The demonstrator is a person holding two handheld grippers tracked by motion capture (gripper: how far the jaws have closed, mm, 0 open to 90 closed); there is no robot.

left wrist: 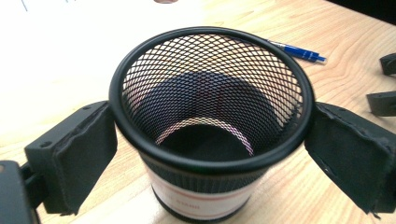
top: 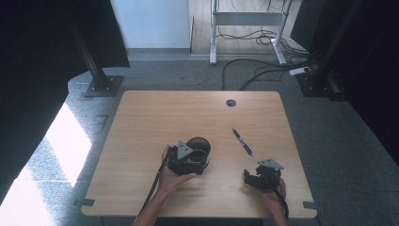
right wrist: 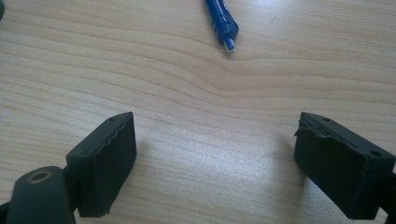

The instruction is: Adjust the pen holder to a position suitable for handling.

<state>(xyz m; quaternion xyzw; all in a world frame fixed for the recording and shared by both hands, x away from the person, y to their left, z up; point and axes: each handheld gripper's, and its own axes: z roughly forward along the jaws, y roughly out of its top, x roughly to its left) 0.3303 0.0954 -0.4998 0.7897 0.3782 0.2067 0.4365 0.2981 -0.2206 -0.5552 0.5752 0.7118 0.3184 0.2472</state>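
A black wire-mesh pen cup (top: 199, 147) stands upright on the wooden table (top: 155, 117), a little left of centre. My left gripper (top: 192, 159) is shut on it. In the left gripper view the two pads press the cup's rim (left wrist: 210, 164) from either side, and the cup is empty inside. A blue pen (top: 242, 142) lies flat to the cup's right, also seen as the pen (left wrist: 299, 51). My right gripper (top: 251, 178) sits near the front right edge. Its jaws stand wide open over bare wood (right wrist: 215, 158), with the pen's tip (right wrist: 223, 28) ahead of them.
A round cable hole (top: 230, 102) sits near the table's far edge. Beyond the table are a white desk frame (top: 247, 28), floor cables (top: 263, 66) and two black stand bases (top: 101, 84). The other gripper's jaws (left wrist: 384, 84) show at the right edge of the left gripper view.
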